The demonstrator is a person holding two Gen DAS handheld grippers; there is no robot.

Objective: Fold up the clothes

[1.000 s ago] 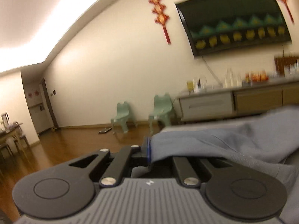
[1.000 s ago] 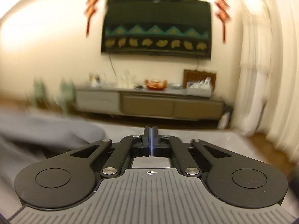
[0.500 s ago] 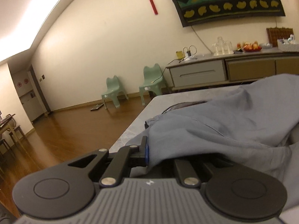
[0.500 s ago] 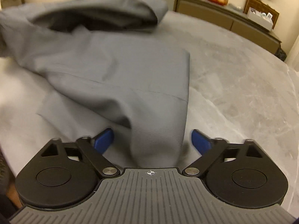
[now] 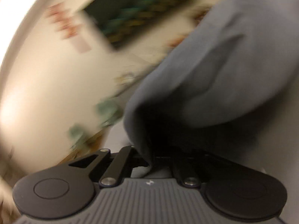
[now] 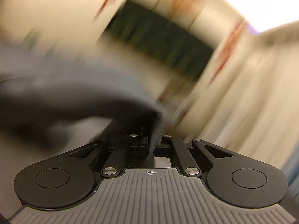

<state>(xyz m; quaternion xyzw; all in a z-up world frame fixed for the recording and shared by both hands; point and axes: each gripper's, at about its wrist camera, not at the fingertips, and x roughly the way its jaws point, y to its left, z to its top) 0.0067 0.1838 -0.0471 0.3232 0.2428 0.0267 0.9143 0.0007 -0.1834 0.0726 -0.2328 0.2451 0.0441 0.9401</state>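
Note:
A grey-blue garment (image 5: 214, 74) hangs in the air and fills the right half of the left wrist view. My left gripper (image 5: 149, 160) is shut on an edge of it, and the cloth rises away from the jaws. In the right wrist view the same garment (image 6: 65, 85) sweeps in from the left, heavily blurred. My right gripper (image 6: 154, 140) is shut on a fold of the garment, which runs down between the closed fingers. Both views are tilted and smeared by fast motion.
A dark wall hanging (image 5: 134, 16) and red ornaments (image 5: 65, 24) show on the cream wall. Two small green chairs (image 5: 106, 112) stand by the wooden floor. Pale curtains (image 6: 243, 97) fill the right side of the right wrist view. A strip of grey table (image 5: 117, 136) lies below the cloth.
My right gripper, open over the flat garment half a second ago, has shut on it and lifted. Both grippers have swung upward, raising the garment off the table.

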